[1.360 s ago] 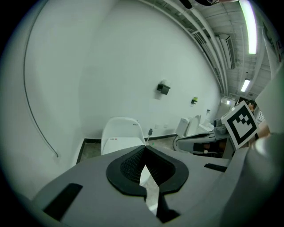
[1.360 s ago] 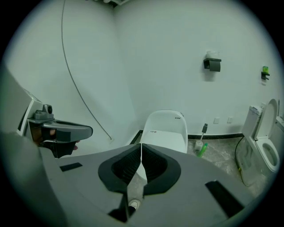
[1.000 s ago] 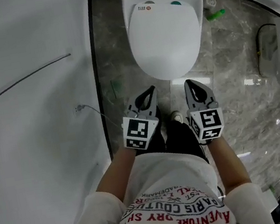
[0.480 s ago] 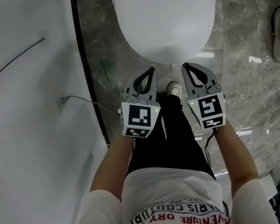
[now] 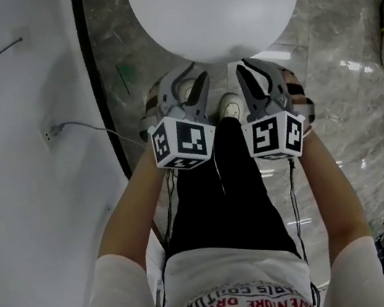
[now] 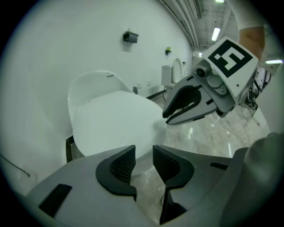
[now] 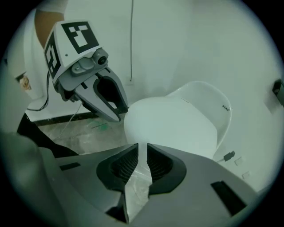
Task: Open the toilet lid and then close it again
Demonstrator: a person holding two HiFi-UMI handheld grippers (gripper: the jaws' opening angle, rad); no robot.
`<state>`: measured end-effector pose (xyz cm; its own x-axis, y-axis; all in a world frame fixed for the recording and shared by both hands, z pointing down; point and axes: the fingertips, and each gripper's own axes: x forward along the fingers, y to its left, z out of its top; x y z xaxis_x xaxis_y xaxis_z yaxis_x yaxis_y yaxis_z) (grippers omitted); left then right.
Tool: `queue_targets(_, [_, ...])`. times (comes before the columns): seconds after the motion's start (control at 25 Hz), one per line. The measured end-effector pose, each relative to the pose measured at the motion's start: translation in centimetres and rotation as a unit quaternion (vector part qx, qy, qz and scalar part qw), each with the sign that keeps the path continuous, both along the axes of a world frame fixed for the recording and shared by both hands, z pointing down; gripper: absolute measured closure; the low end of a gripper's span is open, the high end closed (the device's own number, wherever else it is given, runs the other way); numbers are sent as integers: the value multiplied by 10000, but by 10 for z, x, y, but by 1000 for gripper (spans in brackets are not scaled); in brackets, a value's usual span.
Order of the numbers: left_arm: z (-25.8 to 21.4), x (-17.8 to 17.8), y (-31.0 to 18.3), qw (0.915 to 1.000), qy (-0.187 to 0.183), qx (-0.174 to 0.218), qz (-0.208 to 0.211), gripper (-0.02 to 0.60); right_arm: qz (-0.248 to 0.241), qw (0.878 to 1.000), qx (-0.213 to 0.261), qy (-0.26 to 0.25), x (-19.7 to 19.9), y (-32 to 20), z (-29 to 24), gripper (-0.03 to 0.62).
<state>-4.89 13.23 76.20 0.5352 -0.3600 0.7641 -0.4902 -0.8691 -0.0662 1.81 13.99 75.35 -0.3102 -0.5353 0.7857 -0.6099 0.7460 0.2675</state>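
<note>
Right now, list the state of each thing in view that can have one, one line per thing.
toilet lid: down, closed, not gripped by either gripper.
left gripper: open, its jaws have just been opening, nothing between them.
right gripper: shut, nothing between its jaws.

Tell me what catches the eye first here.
The big white oval toilet lid, closed, fills the top of the head view. Below its front edge hang two grey grippers with black-and-white marker cubes: the left gripper, jaws just opening with nothing between them, and the right gripper, shut.
</note>
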Motion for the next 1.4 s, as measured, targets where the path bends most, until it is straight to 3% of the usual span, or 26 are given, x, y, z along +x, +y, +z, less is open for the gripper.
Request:
queue_targets(0.12, [17, 3, 1, 9958, -536, 558, 486, 449, -511, 9968, 258, 563, 1, 5, 16, 577])
queue_targets(0.24, [27, 6, -3, 9824, -1115, 1149, 960, 437, -963, 9888, 508, 1020, 0, 8, 28, 561])
queue_targets(0.32, [33, 10, -2, 9724, -1409, 1383, 1240, 428, -1107, 9850, 542, 1211, 0, 11, 35, 486])
queue_targets(0.36, [36, 11, -1, 9681, -1512, 1480, 1340, 425, -1126, 9839, 550, 1277, 0, 13, 38, 485])
queue_targets(0.6, [41, 12, -3, 9442, -1841, 2230, 1580, 423, -1229, 9702, 1098, 1778, 0, 8, 42, 485])
queue_targets(0.8, [43, 12, -2, 9296, -1954, 2595, 1741, 423, -1322, 9626, 1287, 1984, 1, 9, 43, 485])
queue_targets(1.08, [38, 12, -2, 9318, -1952, 2653, 1525, 422, -1267, 9624, 1365, 1977, 2, 7, 33, 474])
queue_targets(1.24, [16, 13, -7, 9386, -1697, 2738, 1237, 422, -1289, 9618, 1494, 1896, 3, 6, 16, 476])
queue_targets(1.4, [-12, 15, -10, 9372, -1575, 2879, 1180, 422, -1293, 9612, 1596, 1842, 1, 5, -12, 475])
